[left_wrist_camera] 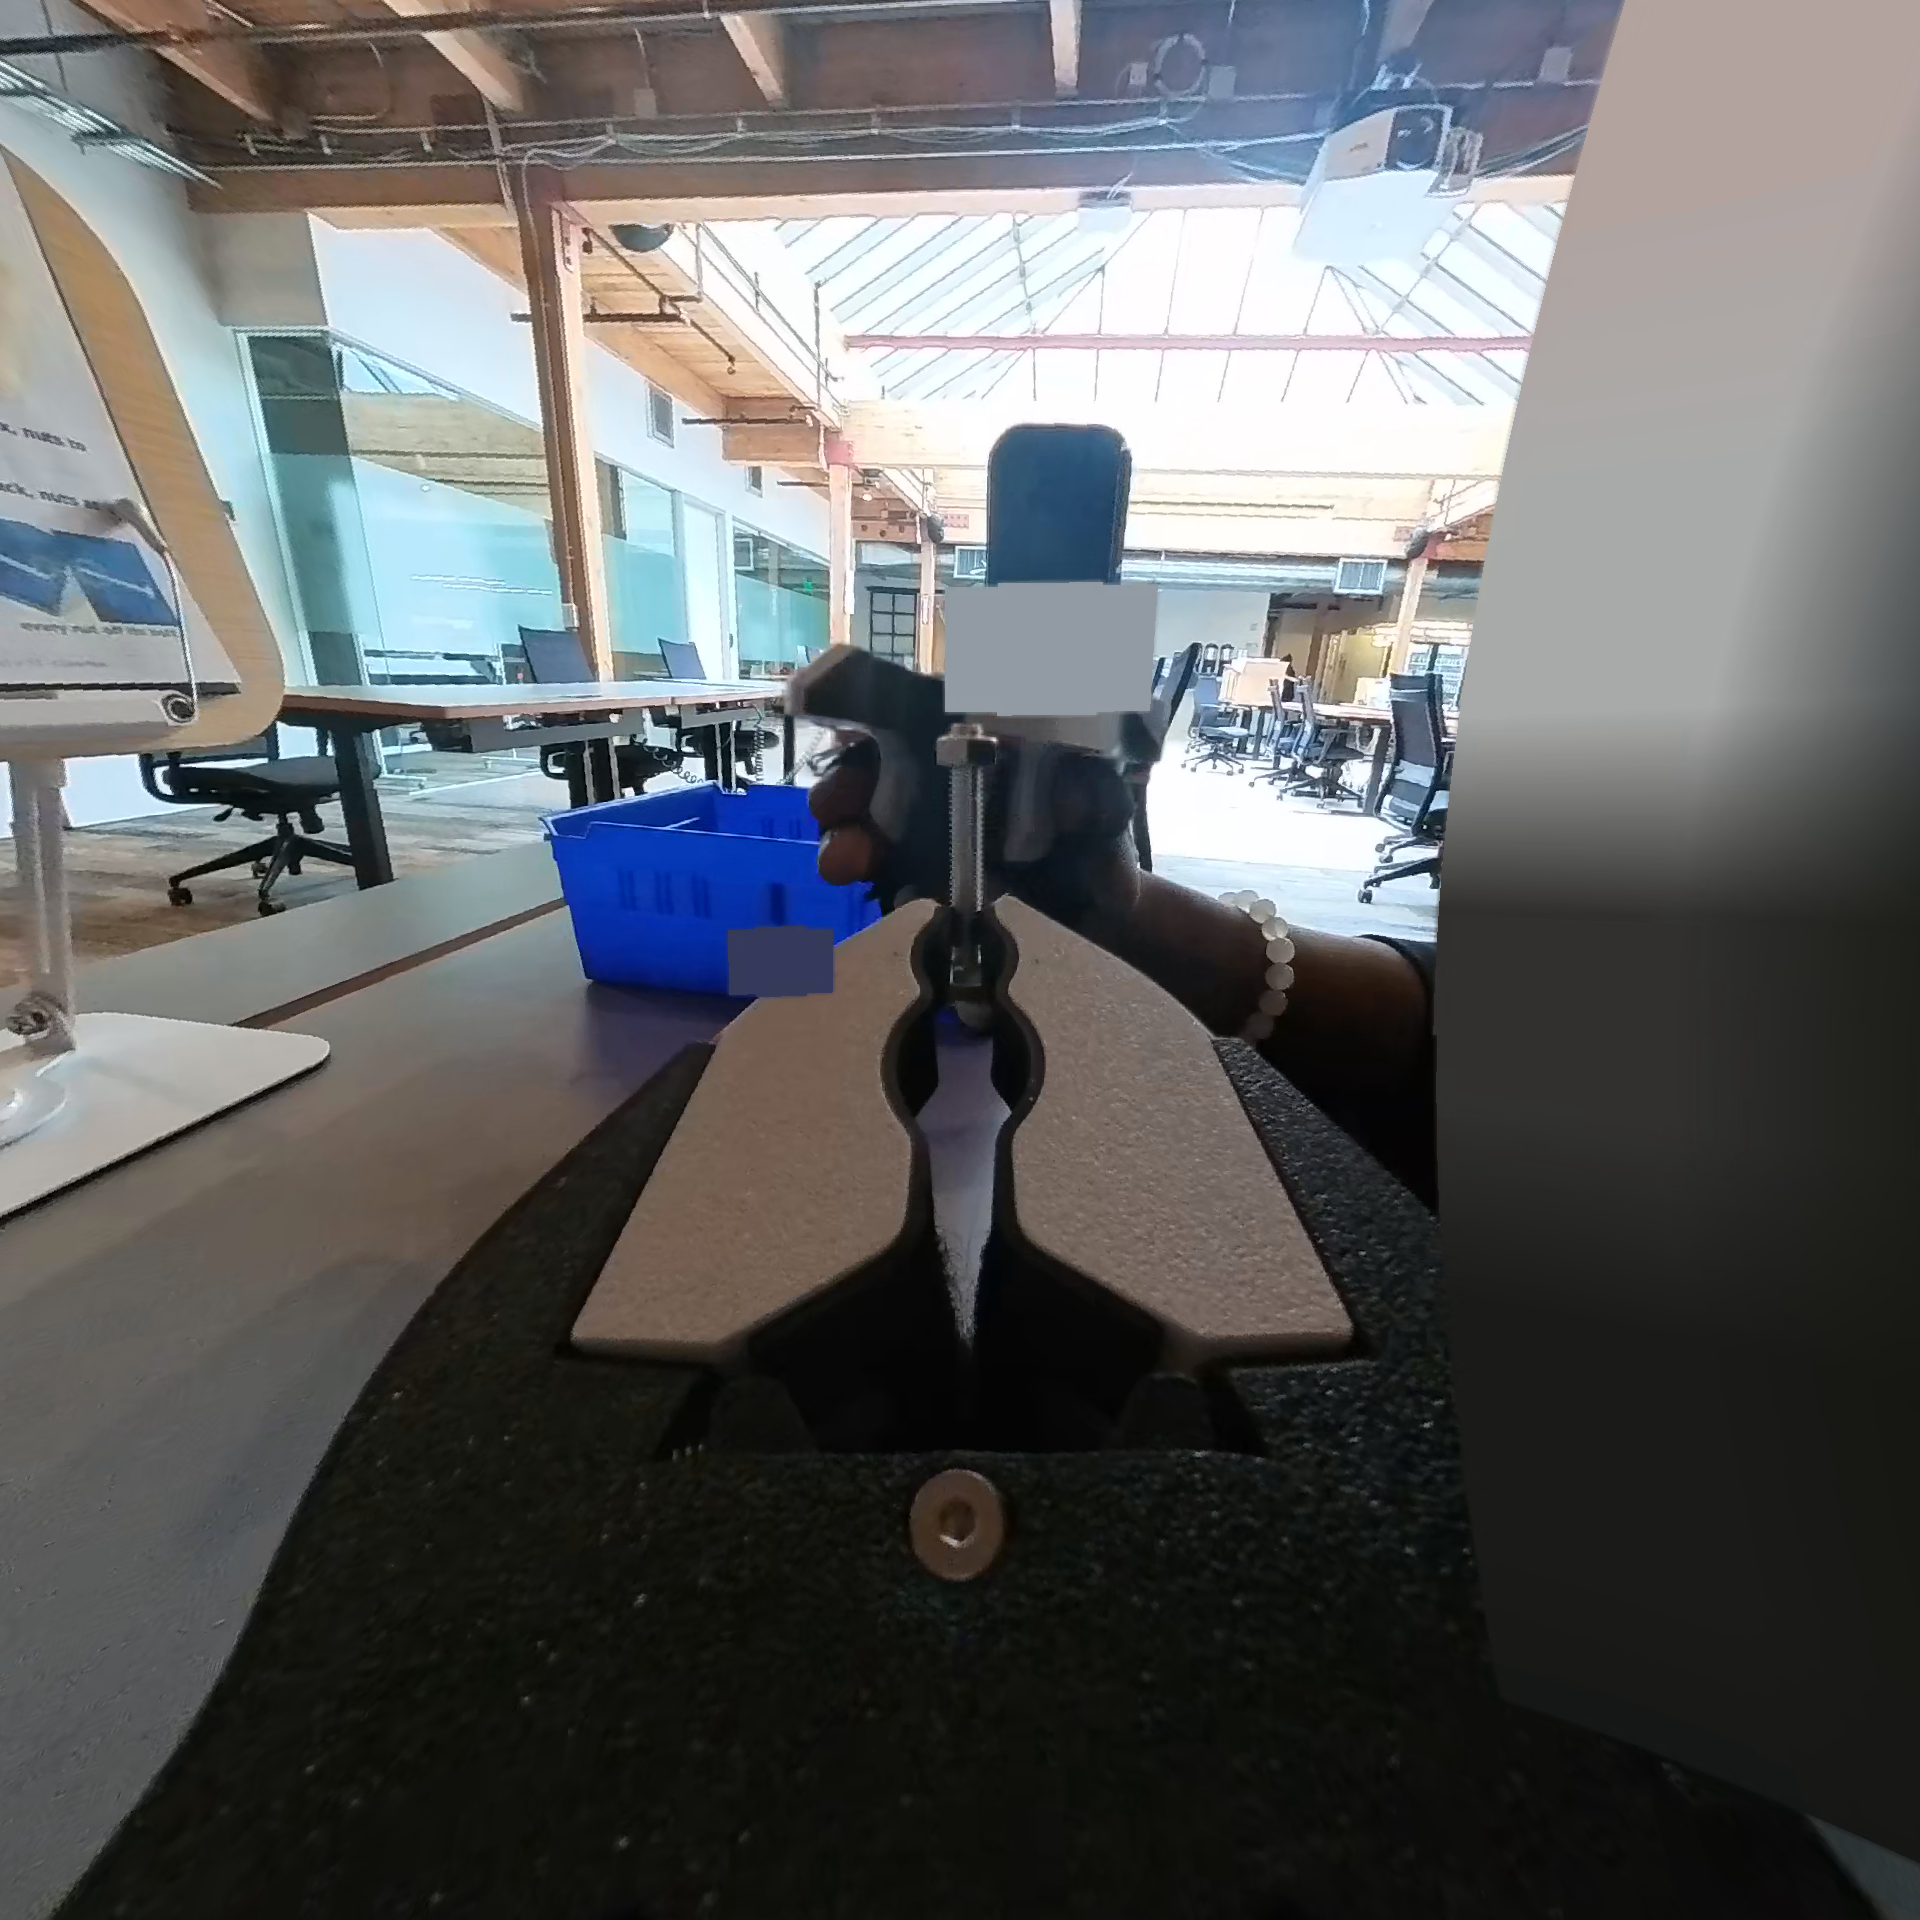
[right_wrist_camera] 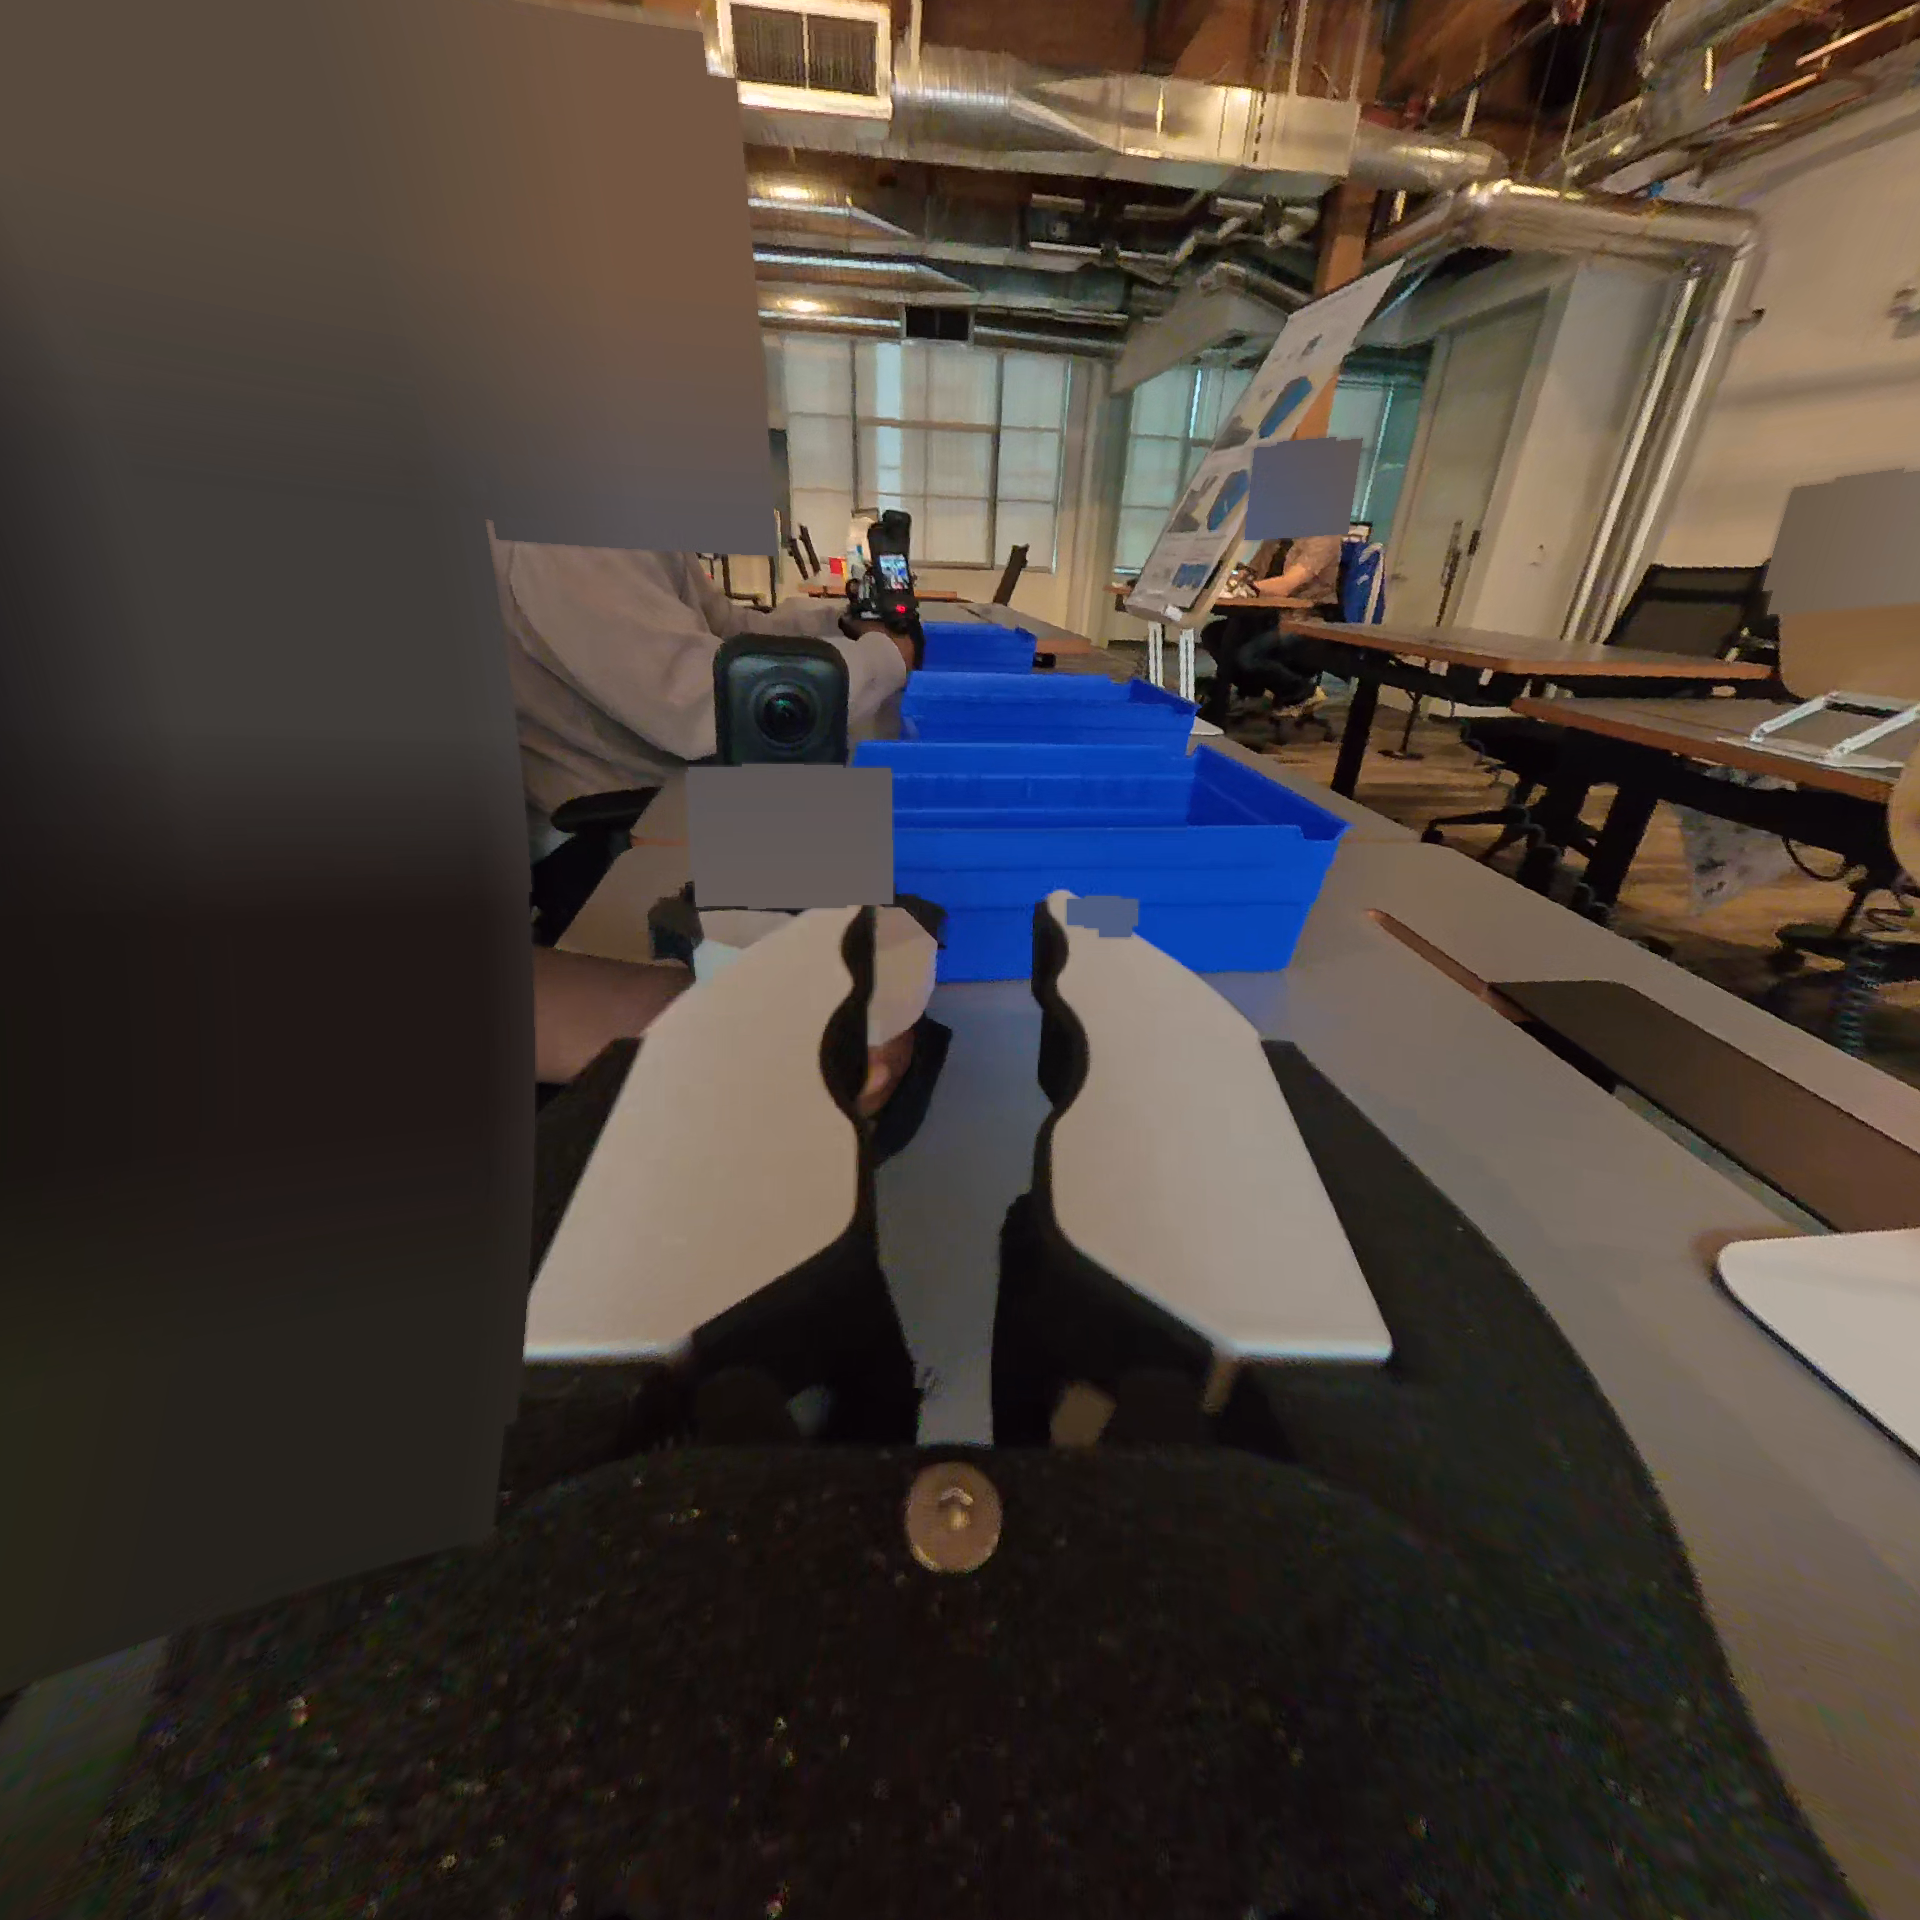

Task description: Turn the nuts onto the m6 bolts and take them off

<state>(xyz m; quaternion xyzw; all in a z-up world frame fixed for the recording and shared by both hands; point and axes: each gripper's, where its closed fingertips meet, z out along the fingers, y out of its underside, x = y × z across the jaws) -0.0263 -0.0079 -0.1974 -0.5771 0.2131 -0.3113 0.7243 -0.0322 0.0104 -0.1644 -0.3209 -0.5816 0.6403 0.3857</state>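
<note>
In the left wrist view my left gripper (left_wrist_camera: pixel 964 920) is shut on the lower end of a silver bolt (left_wrist_camera: pixel 966 842). The bolt stands upright above the fingertips. A silver nut (left_wrist_camera: pixel 966 748) sits near the top of its thread. Close behind the bolt's top is the right gripper, blurred, with one of its grey fingers (left_wrist_camera: pixel 1039 810) beside the thread and a person's hand around its handle. In the right wrist view my right gripper (right_wrist_camera: pixel 951 920) is open with nothing between its pads. The left gripper (right_wrist_camera: pixel 899 971) shows behind its left finger. The bolt does not show there.
A blue bin (left_wrist_camera: pixel 665 883) stands on the grey table (left_wrist_camera: pixel 260 1299) behind the grippers; it also shows in the right wrist view (right_wrist_camera: pixel 1143 862), with more blue bins behind it. A white stand (left_wrist_camera: pixel 135 1081) holding a sheet is at the left. A seated person (right_wrist_camera: pixel 613 644) is beyond. One gripper's finger ends stand about 4 cm off the other's.
</note>
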